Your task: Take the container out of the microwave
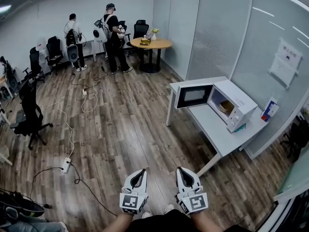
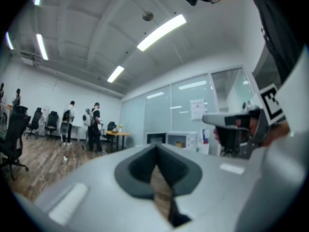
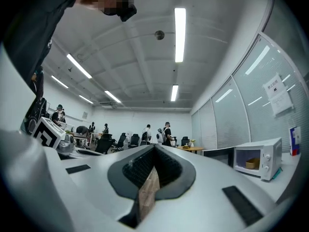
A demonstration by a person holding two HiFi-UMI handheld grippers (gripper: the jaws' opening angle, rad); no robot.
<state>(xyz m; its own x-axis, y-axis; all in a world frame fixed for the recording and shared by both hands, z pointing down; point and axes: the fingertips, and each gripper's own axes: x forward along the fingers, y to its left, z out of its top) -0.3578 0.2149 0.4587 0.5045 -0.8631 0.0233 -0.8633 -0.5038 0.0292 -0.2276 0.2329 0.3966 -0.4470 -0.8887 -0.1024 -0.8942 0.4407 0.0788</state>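
Both tools are empty right now. The left gripper has its jaws closed tip to tip with nothing between them, and the right gripper looks the same in its own view: tips together, nothing gripped, just a sliver of floor showing through the gap further back. They sit side by side at the near edge, held about level and touching nothing. The container is inside the microwave, a tan thing sitting on the bottom of the cavity, well away from both grippers. The microwave door is swung open to the left. The microwave sits on a white table against the frosted wall on the right, which has a paper sheet stuck to it. The wood floor has cables trailing across it and a power strip on the near left. Black office chairs stand along the left side, and there's a round wooden table at the far end with two people standing near it.
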